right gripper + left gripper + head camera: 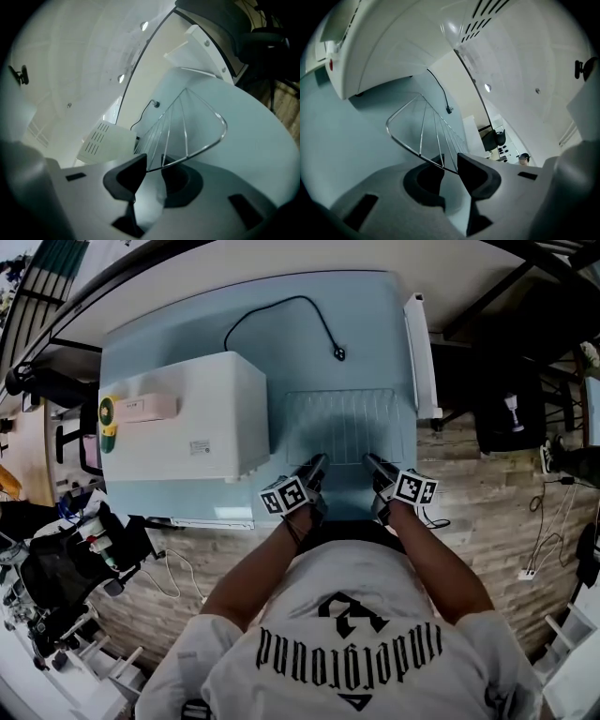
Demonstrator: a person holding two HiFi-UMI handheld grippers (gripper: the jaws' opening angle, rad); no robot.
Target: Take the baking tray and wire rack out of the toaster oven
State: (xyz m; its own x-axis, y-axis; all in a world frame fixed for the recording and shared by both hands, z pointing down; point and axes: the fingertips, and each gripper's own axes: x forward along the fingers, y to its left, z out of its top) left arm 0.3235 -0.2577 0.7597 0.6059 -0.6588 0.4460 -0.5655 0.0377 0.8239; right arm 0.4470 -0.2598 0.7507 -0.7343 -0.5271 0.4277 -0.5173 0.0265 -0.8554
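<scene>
The wire rack (pixel 342 423) lies flat on the light blue table (pixel 375 324), to the right of the white toaster oven (pixel 183 418). Both grippers are at the rack's near edge. My left gripper (pixel 317 463) is at its near left corner and my right gripper (pixel 370 461) at its near right corner. In the left gripper view the rack's (pixel 426 126) front wire runs between the jaws of the left gripper (pixel 450 166), which stand apart around it. The right gripper view shows the same: the rack's (pixel 187 122) wire crosses the gap of the right gripper (pixel 153 164), pads not pressing. No baking tray is in view.
The oven's black power cord (pixel 281 310) curls over the far part of the table, unplugged. A long white flat piece (pixel 420 352) stands along the table's right edge. Chairs, bags and cables crowd the wooden floor on both sides.
</scene>
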